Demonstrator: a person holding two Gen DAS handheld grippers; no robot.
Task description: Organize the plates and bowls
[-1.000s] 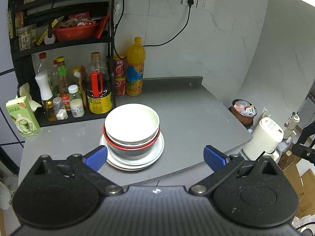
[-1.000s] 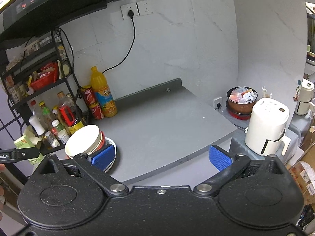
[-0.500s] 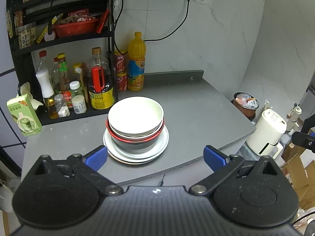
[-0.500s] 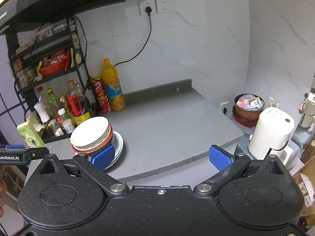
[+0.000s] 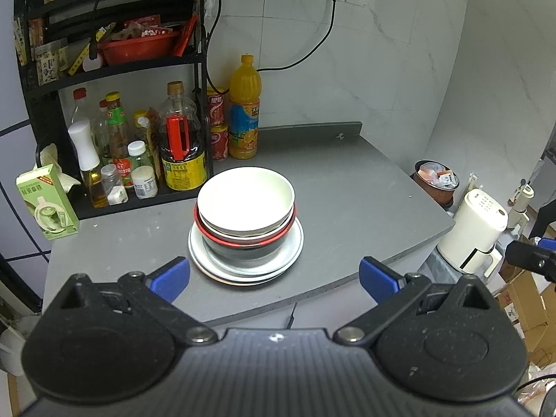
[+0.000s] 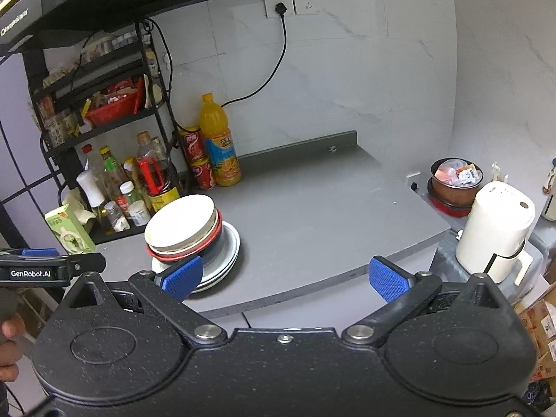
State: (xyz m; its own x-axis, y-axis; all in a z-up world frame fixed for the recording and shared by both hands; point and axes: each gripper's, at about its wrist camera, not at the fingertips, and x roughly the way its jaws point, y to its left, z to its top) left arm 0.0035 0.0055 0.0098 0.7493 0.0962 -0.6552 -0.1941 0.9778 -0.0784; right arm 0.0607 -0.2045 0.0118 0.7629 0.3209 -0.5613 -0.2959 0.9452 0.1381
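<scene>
A white bowl [image 5: 245,199] sits on top of a stack, nested in a red-rimmed dark bowl [image 5: 243,243], which rests on white plates [image 5: 295,246] on the grey counter [image 5: 340,187]. My left gripper [image 5: 274,276] is open and empty, held back at the counter's front edge below the stack. In the right wrist view the same stack shows, with the white bowl [image 6: 180,220] and the plates [image 6: 231,246]. My right gripper [image 6: 285,274] is open and empty, in front of the counter [image 6: 312,205], with its left pad overlapping the stack's near side.
A black rack [image 5: 114,69] with sauce bottles stands at the counter's back left. An orange juice bottle [image 5: 245,107] and red cans [image 5: 219,135] stand next to it. A green carton [image 5: 47,201] is at the left edge. A white appliance [image 5: 476,229] and a bin [image 5: 436,180] stand off the right side.
Both grippers have drawn back and up from the counter, so the stack looks smaller and farther. The stack has not moved. Both jaws stay open.
</scene>
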